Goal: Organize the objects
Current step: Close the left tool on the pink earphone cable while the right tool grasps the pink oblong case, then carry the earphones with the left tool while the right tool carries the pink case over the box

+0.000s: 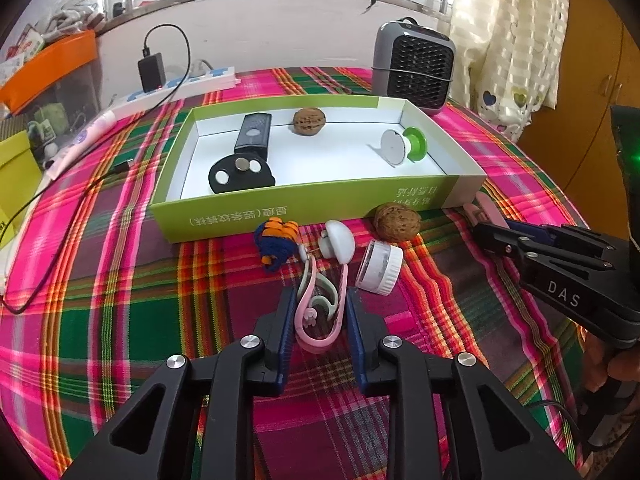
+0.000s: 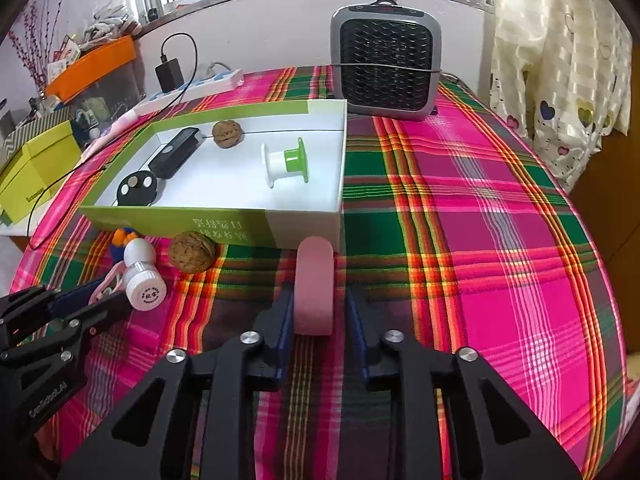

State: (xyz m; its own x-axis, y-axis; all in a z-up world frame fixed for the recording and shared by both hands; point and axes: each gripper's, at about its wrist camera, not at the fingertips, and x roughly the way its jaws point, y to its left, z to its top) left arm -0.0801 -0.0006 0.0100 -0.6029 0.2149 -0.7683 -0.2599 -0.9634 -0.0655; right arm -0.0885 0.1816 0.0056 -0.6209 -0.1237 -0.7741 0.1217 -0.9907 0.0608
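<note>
Left gripper (image 1: 320,308): jaws parted around pink-and-green clips (image 1: 318,312) at lower centre, not visibly clamped. Right gripper (image 2: 316,308): jaws parted either side of pink block (image 2: 314,286), centre frame. Green box (image 1: 280,204), upper centre: walnut (image 1: 308,121), spool (image 1: 404,146), black devices. Second walnut (image 1: 397,222) outside, touching box front

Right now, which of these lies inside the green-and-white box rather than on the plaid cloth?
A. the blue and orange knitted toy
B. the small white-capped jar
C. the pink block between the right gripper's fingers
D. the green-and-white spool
D: the green-and-white spool lies on the white floor of the box, beside a walnut; the other three are on the cloth in front of the box.
</note>
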